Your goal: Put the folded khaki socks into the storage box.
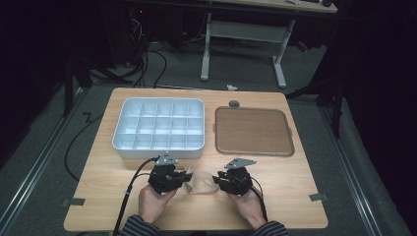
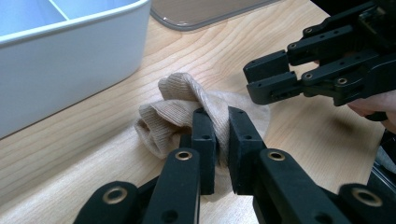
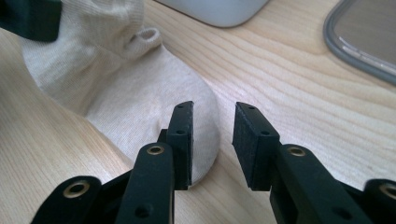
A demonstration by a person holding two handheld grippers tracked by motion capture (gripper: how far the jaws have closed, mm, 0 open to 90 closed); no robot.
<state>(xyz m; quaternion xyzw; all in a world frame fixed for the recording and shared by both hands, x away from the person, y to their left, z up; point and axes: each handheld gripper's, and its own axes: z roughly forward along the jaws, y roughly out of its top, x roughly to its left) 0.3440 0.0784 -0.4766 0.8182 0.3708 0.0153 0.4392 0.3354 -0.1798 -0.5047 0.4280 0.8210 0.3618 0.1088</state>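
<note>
Low in the middle of the high view, a beige sock (image 1: pixel 200 182) lies on the worktop (image 1: pixel 295 187) between both grippers. Left gripper (image 2: pixel 222 140) is clamped on a bunched fold of it (ribbed cuff end, raised off the wood). Right gripper (image 3: pixel 212 135) stands partly open, pads clear of the cloth, just over the sock's flat toe end. At upper left sits a white compartment tray (image 1: pixel 120 140).
</note>
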